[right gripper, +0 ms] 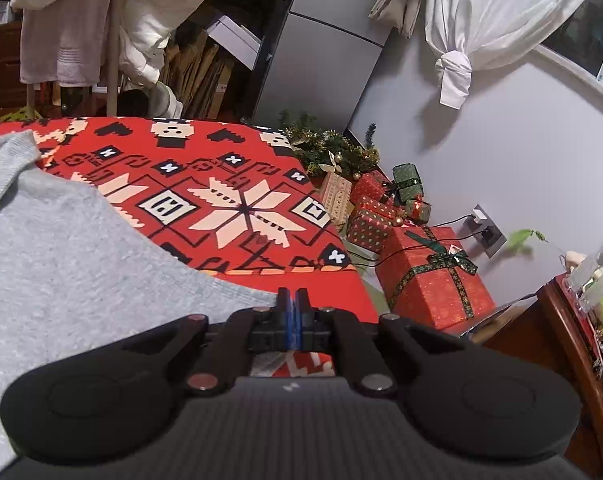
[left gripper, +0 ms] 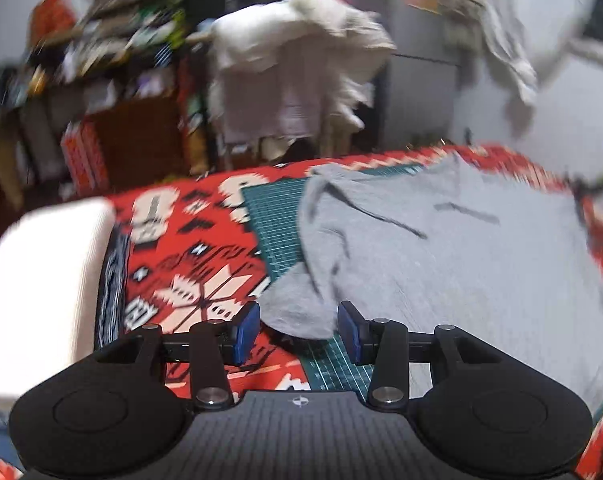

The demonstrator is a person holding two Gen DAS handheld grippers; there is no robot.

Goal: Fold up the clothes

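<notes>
A grey garment point(left gripper: 461, 264) lies spread over a green cutting mat point(left gripper: 273, 220) on the red patterned tablecloth point(left gripper: 189, 264). A folded-over corner of the garment bulges toward my left gripper point(left gripper: 298, 330). That gripper is open, and its blue pads point(left gripper: 247, 332) stand on either side of the corner without touching it. In the right wrist view the grey garment point(right gripper: 69, 264) fills the left side. Its edge runs straight into my right gripper point(right gripper: 292, 308), whose blue pads are pressed together on it.
A white folded cloth point(left gripper: 45, 280) sits at the table's left. Behind the table are a rack draped with white laundry point(left gripper: 293, 64) and cluttered shelves point(left gripper: 101, 40). To the right of the table are wrapped red gift boxes point(right gripper: 433, 276), a small tree point(right gripper: 333, 152) and a wooden cabinet point(right gripper: 573, 360).
</notes>
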